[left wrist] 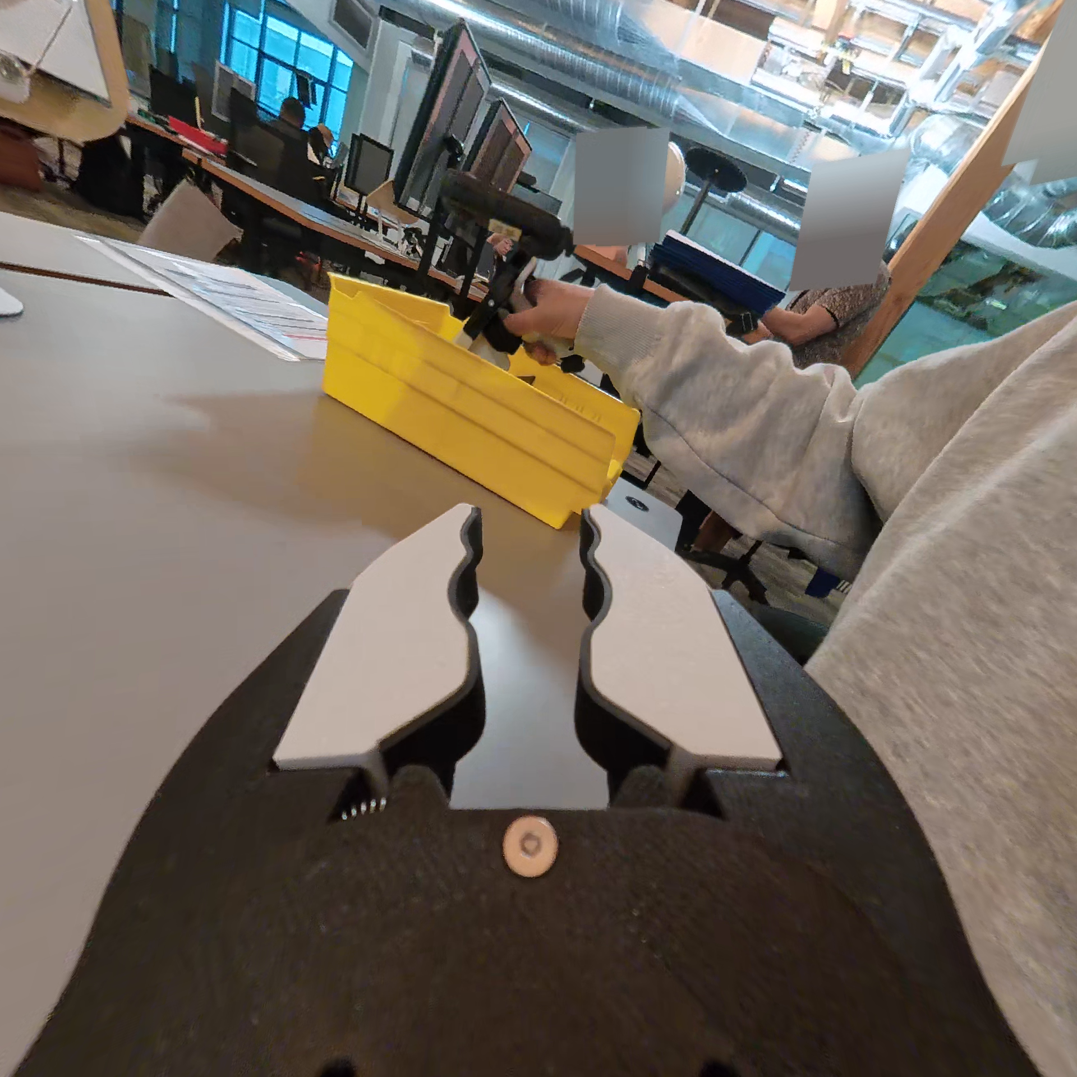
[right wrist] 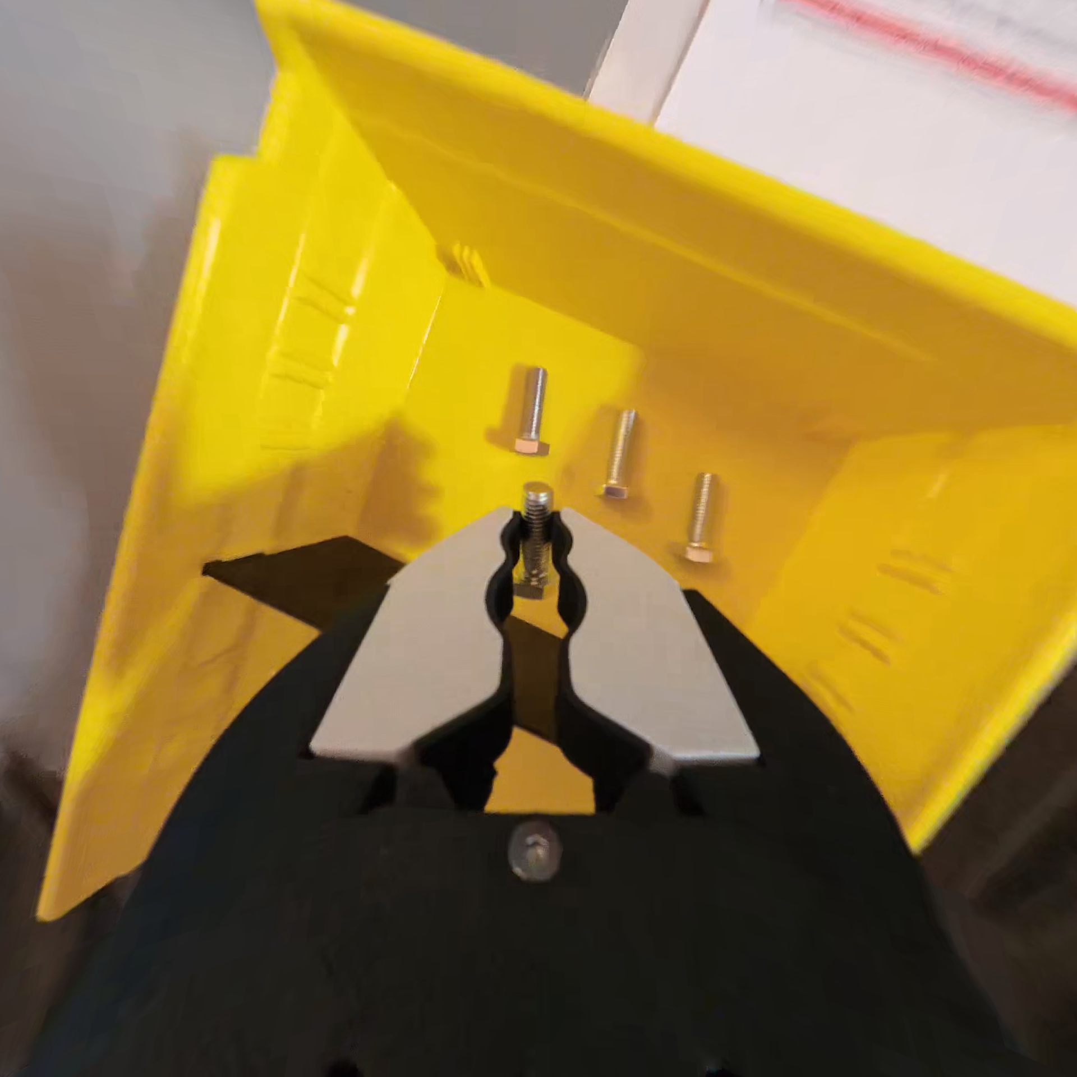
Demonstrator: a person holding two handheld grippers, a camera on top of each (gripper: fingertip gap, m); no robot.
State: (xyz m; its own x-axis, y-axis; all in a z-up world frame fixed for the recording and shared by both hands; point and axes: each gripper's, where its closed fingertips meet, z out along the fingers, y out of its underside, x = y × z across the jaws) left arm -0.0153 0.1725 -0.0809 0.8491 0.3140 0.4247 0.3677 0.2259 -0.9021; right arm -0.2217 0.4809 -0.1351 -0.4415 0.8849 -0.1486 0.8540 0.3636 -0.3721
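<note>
Inside the yellow bin (right wrist: 728, 280) on the desk (left wrist: 145, 466) | right gripper (right wrist: 537, 513) fingers clamped on a bolt (right wrist: 535, 542) mid-shank; small, rigid, likely slippery steel | three bolts (right wrist: 619, 451) lie nearby | left gripper (left wrist: 530, 518) fingers apart, empty.

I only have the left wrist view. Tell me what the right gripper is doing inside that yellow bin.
Observer: The right gripper is closed on a bolt, threaded end pointing forward past the fingertips.
Operator: Report what else is in the bin.
Observer: Three more bolts lie on the floor of the yellow bin: one ahead, two to the right.
Operator: Say whether they touch.
Observer: No, all three lie apart from each other and from the held bolt.
</note>
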